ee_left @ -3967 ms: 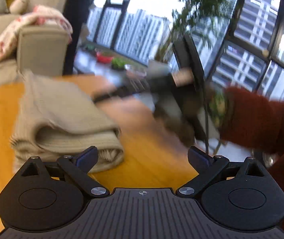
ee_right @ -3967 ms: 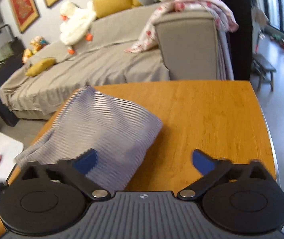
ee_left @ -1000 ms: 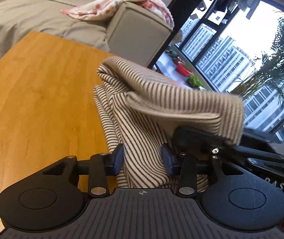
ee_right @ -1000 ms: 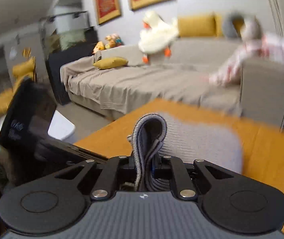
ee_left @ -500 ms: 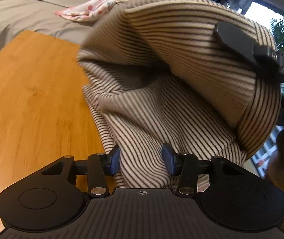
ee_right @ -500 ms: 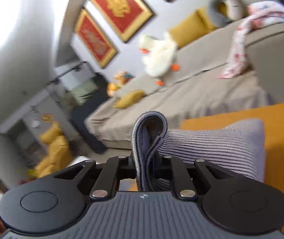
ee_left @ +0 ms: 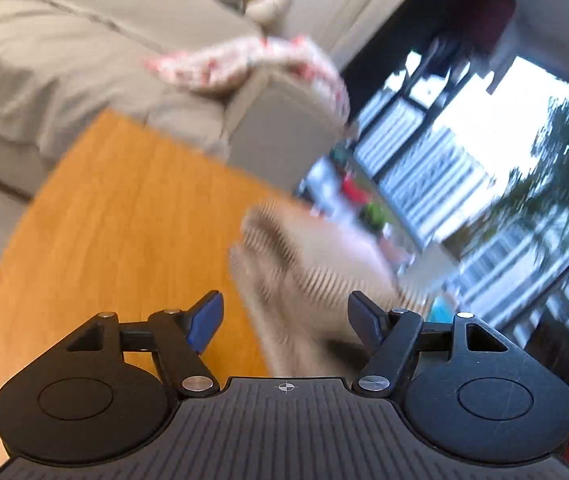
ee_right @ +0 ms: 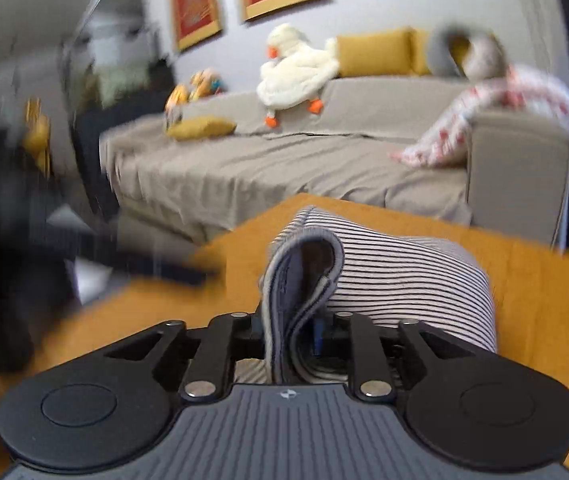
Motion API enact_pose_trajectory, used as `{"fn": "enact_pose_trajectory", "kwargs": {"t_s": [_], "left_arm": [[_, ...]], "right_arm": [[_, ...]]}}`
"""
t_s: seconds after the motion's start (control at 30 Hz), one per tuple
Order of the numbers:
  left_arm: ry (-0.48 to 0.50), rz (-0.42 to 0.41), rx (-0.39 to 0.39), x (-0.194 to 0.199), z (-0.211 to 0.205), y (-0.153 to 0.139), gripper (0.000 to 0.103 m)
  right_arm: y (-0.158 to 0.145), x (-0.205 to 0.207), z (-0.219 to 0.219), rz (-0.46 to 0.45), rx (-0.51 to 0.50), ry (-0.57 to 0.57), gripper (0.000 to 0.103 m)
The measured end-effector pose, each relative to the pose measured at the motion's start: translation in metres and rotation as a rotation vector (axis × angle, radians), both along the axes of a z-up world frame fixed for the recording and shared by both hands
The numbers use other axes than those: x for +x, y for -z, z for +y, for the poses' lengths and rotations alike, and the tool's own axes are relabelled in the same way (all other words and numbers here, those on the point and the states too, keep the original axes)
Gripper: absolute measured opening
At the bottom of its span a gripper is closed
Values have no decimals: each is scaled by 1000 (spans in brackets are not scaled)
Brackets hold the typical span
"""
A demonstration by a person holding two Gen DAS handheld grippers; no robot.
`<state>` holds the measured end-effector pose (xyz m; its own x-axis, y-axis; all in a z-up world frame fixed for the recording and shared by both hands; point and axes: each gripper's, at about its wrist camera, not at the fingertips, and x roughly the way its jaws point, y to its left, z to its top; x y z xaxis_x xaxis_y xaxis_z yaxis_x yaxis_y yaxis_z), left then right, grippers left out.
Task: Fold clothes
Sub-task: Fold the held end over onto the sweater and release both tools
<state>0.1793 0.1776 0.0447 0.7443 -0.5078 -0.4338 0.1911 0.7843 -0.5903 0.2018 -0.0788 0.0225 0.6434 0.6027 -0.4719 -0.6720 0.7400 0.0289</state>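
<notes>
In the left wrist view, the left gripper has just been opening; the blurred striped garment apparently lies loose between its spread fingers, on the wooden table. In the right wrist view, the right gripper, just loosened, is seen with a fold of the garment between near-together fingers; contact cannot be told.

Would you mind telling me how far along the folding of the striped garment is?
Done: the striped garment lies bunched in layers on the table. In hand: the left claw has just opened; the right claw, loosening, has a fold between its pads. Left: release.

Plush duck lies on grey sofa.
</notes>
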Motion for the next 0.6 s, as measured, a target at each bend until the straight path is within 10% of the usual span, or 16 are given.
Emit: {"fn": "enact_pose_trajectory", "kwargs": {"t_s": [0.23, 0.33, 0.47, 0.6], "left_arm": [[118, -48, 109, 34, -50, -22, 64], [118, -14, 311, 50, -75, -3, 58], [124, 28, 282, 47, -68, 16, 61], [128, 11, 283, 45, -66, 18, 64]], "right_arm": [[14, -42, 35, -202, -233, -23, 43], [2, -47, 24, -163, -196, -51, 64], [-18, -57, -13, -141, -139, -57, 96], [-31, -50, -55, -58, 1, 70, 103]]}}
